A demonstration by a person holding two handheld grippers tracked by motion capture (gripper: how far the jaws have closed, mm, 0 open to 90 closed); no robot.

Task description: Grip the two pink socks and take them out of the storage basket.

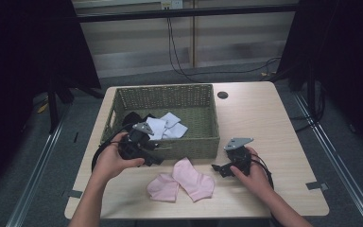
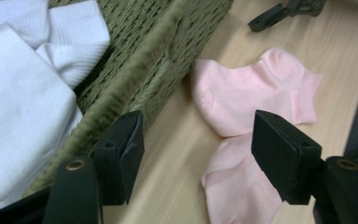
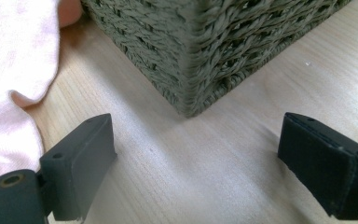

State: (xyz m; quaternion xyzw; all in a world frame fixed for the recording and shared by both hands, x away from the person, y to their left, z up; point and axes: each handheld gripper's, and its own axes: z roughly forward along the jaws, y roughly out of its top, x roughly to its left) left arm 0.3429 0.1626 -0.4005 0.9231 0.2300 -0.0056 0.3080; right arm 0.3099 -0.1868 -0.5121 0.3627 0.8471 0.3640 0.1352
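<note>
Wooden table (image 1: 260, 118) carries a woven basket (image 1: 189, 142) just ahead of both grippers, already holding white socks (image 1: 168, 126) and something dark, so part of the sorting looks done. Two pink socks (image 1: 184, 182) lie on the table between the grippers, just outside the basket's near wall, still to go in. Left gripper (image 2: 198, 154) has jaws apart and empty over the basket rim, pink socks just below-right; right gripper (image 3: 196, 163) also apart, empty, facing the basket corner.

Two pink socks (image 1: 182, 180), one woven basket (image 1: 203, 97), two white socks (image 1: 166, 126), one table (image 1: 264, 123)
</note>
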